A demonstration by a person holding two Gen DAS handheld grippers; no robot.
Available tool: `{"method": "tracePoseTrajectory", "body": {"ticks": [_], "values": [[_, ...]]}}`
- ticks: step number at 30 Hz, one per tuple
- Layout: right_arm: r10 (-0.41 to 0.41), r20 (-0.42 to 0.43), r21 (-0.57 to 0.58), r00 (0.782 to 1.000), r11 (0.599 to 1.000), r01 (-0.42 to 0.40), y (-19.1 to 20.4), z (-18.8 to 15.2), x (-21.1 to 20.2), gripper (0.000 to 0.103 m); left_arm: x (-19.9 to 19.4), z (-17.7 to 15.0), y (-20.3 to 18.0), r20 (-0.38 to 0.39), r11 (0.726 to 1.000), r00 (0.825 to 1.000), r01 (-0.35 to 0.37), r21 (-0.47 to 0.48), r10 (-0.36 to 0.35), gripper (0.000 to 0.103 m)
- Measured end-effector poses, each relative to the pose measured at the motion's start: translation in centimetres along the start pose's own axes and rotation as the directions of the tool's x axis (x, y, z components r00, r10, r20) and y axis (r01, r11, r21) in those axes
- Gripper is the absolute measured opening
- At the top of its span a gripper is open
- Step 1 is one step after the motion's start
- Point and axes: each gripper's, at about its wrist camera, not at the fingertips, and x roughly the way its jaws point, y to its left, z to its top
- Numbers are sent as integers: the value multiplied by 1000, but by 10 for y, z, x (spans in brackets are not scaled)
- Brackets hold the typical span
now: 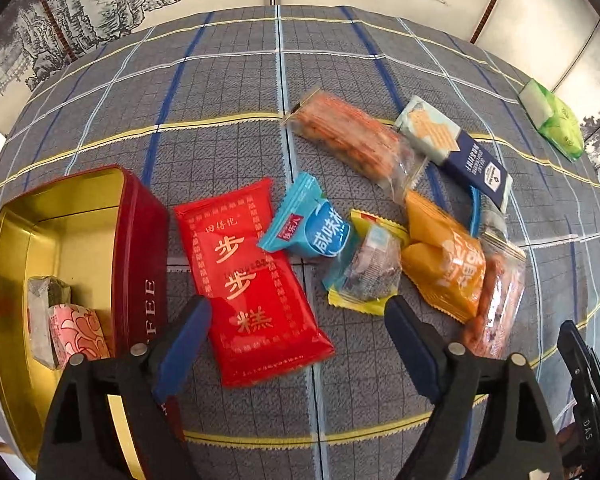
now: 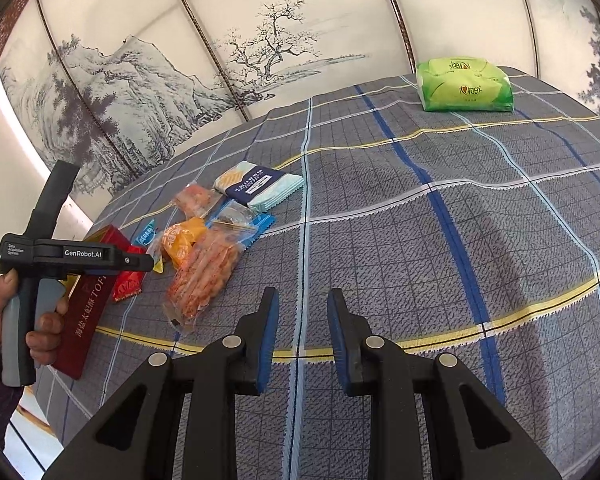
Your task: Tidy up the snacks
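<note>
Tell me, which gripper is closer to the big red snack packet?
Left. The left gripper hangs right over the red packet, fingers either side. The right gripper hovers over bare cloth, off to the side.

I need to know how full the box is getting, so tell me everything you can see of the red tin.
The red tin is a rectangular, rounded-cornered metal box, glossy dark red outside with gold lettering, shiny gold inside. It has no lid on and stands upright on the checked tablecloth, left of the loose snacks. Two wrapped snacks lie at its near end, a pink patterned packet and a grey-green one; the rest of the floor is bare. The red packet lies close beside it.
</note>
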Motion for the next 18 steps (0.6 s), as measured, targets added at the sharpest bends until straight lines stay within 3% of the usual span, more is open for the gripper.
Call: {"method": "tracePoseTrajectory", "body": {"ticks": [7,9,11,15,16,17,18], "values": [[-1,-5,9,1000,1000,1,-1,0,0,27,9,0,-11,32,994,999,-31,102,28,86],[0,-6,16,1000,1000,0,-3,0,1,27,7,-2,-10,51,994,998,-38,105,33,81],[-3,-9,22,1000,1000,3,-4,0,1,27,2,-6,-8,72,993,997,-50,110,42,58],[-3,-12,34,1000,999,4,-5,0,2,27,-15,-24,-7,70,992,997,25,122,-34,32],[-5,-12,37,1000,999,6,-6,0,2,27,-16,-31,-11,53,988,997,54,141,-62,10],[-7,-11,40,1000,999,7,-6,0,3,28,-13,-39,-13,-1,981,993,118,151,-119,2],[-8,-12,42,1000,999,8,-6,1,3,28,-12,-47,-16,-30,977,988,152,151,-150,4]]}}
